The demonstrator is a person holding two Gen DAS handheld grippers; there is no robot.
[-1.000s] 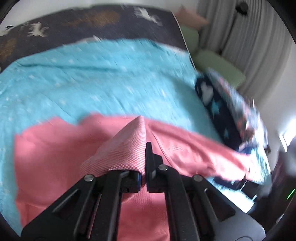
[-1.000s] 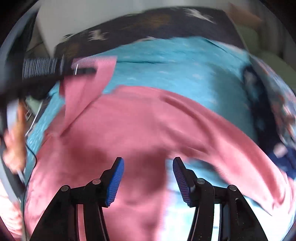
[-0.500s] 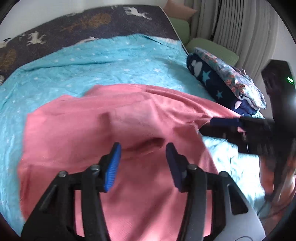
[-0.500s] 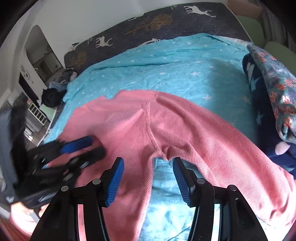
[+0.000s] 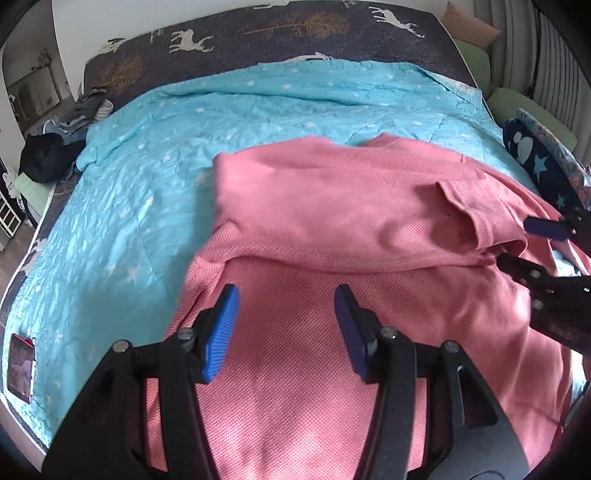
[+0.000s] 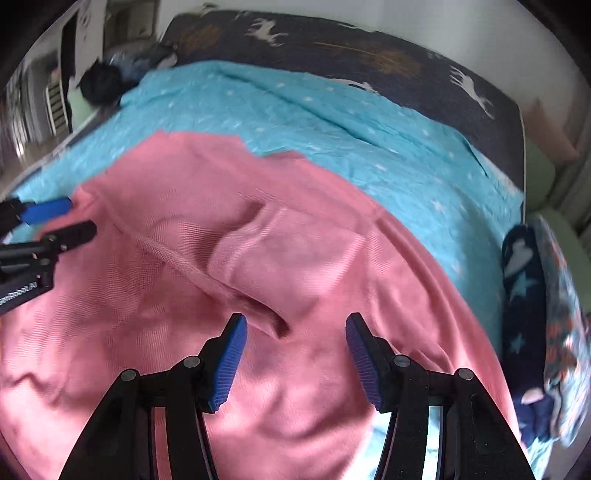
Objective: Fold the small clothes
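Observation:
Pink knit trousers point(image 5: 351, 229) lie on the blue star quilt point(image 5: 155, 177), one leg folded over the other with a raised fold edge across the middle. My left gripper point(image 5: 286, 328) is open and empty just above the near part of the pink cloth. My right gripper point(image 6: 293, 354) is open and empty over the same trousers point(image 6: 258, 258), near a loose cuff. The right gripper point(image 5: 532, 243) shows at the right edge of the left wrist view, open at the cloth's edge. The left gripper point(image 6: 55, 219) shows at the left of the right wrist view.
A stack of folded clothes point(image 5: 543, 166) with stars and flowers sits at the right side of the bed. A dark deer-print sheet point(image 5: 295, 29) covers the head end. A phone point(image 5: 20, 365) lies at the left bed edge. Dark clothes point(image 5: 48, 155) lie off the left side.
A second ago my left gripper was shut on a trouser leg; it let go and is now open. The pink leg now lies folded over. Both grippers have shifted over the cloth.

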